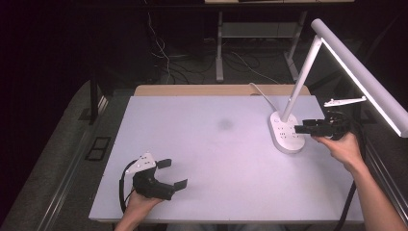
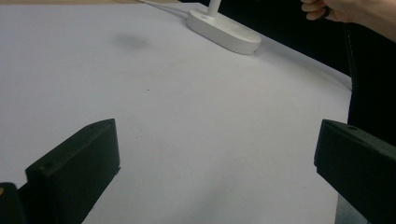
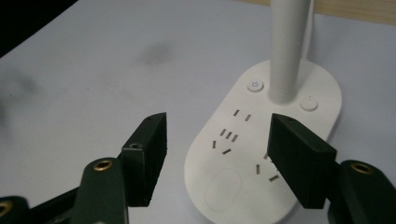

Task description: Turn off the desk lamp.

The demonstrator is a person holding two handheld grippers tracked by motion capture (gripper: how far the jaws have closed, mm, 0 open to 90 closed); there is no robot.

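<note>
Table (image 1: 211, 144) w/ a pale lavender-white top takes up most of the high view, a strip of bare wood showing along its far edge. Desk lamp (image 1: 308, 72) comes next in size: white, long flat head lit and slanting over the table's right side, thin stem tilting down to an oval base (image 1: 286, 133) near the right edge. Base top carries rows of socket slots plus two round buttons beside the stem, seen clearly in the right gripper view (image 3: 280, 140). White cord (image 1: 262, 94) runs from the base toward the far edge.

Right hand-held gripper (image 1: 308, 128) is held by the person's right hand (image 1: 342, 147) at the right edge, jaws spread to a medium gap, holding nothing, hovering just over the near-right part of the base; can't tell if touching. Left hand-held gripper (image 1: 172, 174) sits at the near-left, well apart from the lamp, jaws wide, nothing between them, grey plate on top, cable looping at its left. Faint dark smudge (image 1: 225, 124) marks the table mid-way.
</note>
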